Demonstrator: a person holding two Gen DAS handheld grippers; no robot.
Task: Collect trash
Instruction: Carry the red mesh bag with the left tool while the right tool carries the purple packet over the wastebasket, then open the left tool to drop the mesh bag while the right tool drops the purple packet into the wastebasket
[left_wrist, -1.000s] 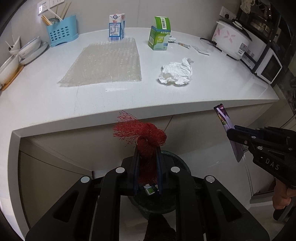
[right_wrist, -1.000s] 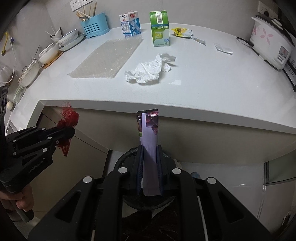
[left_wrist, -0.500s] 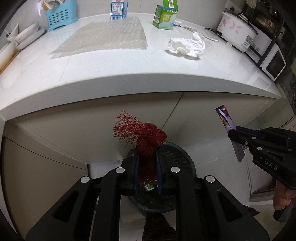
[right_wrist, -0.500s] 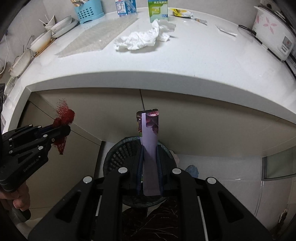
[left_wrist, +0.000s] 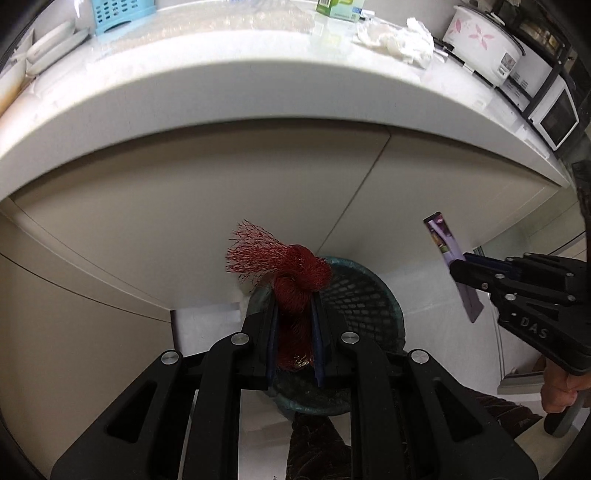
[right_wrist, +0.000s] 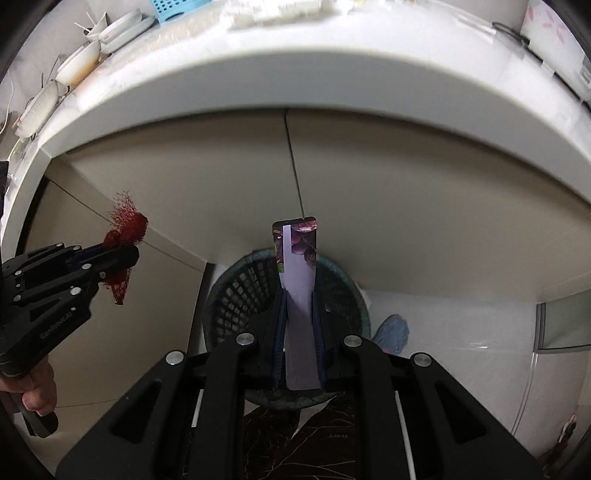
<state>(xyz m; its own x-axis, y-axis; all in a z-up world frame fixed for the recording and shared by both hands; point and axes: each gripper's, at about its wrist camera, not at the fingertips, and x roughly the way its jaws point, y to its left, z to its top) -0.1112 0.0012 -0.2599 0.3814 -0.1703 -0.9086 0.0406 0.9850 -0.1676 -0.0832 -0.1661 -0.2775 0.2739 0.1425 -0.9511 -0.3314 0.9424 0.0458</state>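
White countertop (left_wrist: 207, 92) curves across the top of both wrist views, its thick rounded edge overhanging beige cabinet doors (left_wrist: 184, 206) split by a dark vertical seam. On the counter sit a blue slotted utensil holder (left_wrist: 122, 13), stacked white dishes (right_wrist: 79, 61) at the left end, a crumpled white tissue (left_wrist: 400, 37), a green carton (left_wrist: 340, 7) cut off by the frame edge, and a white rice cooker (left_wrist: 480, 48) with pink flowers beside a white microwave (left_wrist: 554, 118). Pale floor shows below the cabinets, and on it stands a dark mesh wastebasket (left_wrist: 365, 295) with a greenish liner at its rim.

Both grippers hang over that basket. The left gripper (left_wrist: 294, 314) is clenched on a red mesh net bag (left_wrist: 291, 273) — its knotted bunch and frayed end stick up past the fingertips and lean left, the long axis running along the fingers. The right gripper (right_wrist: 298, 306) is clamped on a flat purple wrapper (right_wrist: 297, 273), held upright along the fingers with its printed end rising above the tips. A bare hand (right_wrist: 35, 391) grips the left handle.
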